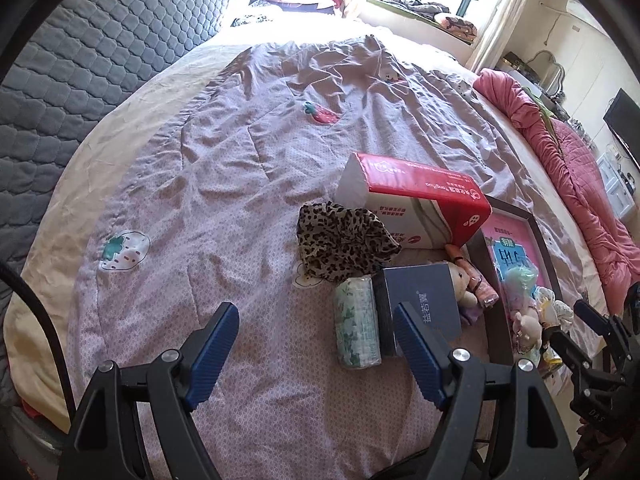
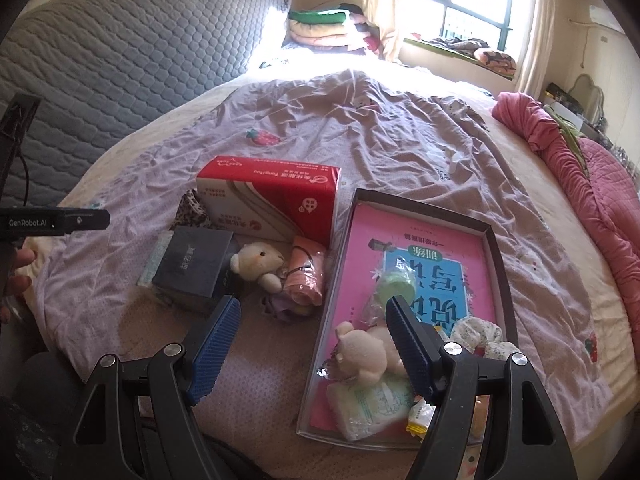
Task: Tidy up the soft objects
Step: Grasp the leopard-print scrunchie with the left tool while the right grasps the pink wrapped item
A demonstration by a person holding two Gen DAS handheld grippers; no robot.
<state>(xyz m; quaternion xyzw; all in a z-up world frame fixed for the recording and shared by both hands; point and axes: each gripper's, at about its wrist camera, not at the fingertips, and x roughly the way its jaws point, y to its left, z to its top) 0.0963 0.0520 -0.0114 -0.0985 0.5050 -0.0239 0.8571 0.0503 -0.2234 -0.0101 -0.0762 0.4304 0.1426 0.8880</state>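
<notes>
On the lilac bedspread (image 1: pixel 224 184) lie a red tissue box (image 1: pixel 416 200), a leopard-print scrunchie (image 1: pixel 344 240), a green-white tissue pack (image 1: pixel 358 324), a dark blue box (image 1: pixel 424 304) and a white plush bear (image 2: pixel 258 262). Beside the bear is a pink folded cloth (image 2: pixel 306 276). A shallow dark-rimmed tray (image 2: pixel 500 272) holds a pink book, a pink plush toy (image 2: pixel 364 354), a floral scrunchie (image 2: pixel 480 334) and a tissue pack (image 2: pixel 368 408). My left gripper (image 1: pixel 315 308) hangs open just short of the green-white pack. My right gripper (image 2: pixel 313 300) hangs open over the tray's left rim, empty.
A grey quilted headboard (image 2: pixel 120 60) runs along the left. A rolled pink quilt (image 2: pixel 580 184) lies along the bed's right side. Folded blankets (image 2: pixel 320 28) are stacked at the far end by the window. A hand (image 2: pixel 20 264) shows at the left edge.
</notes>
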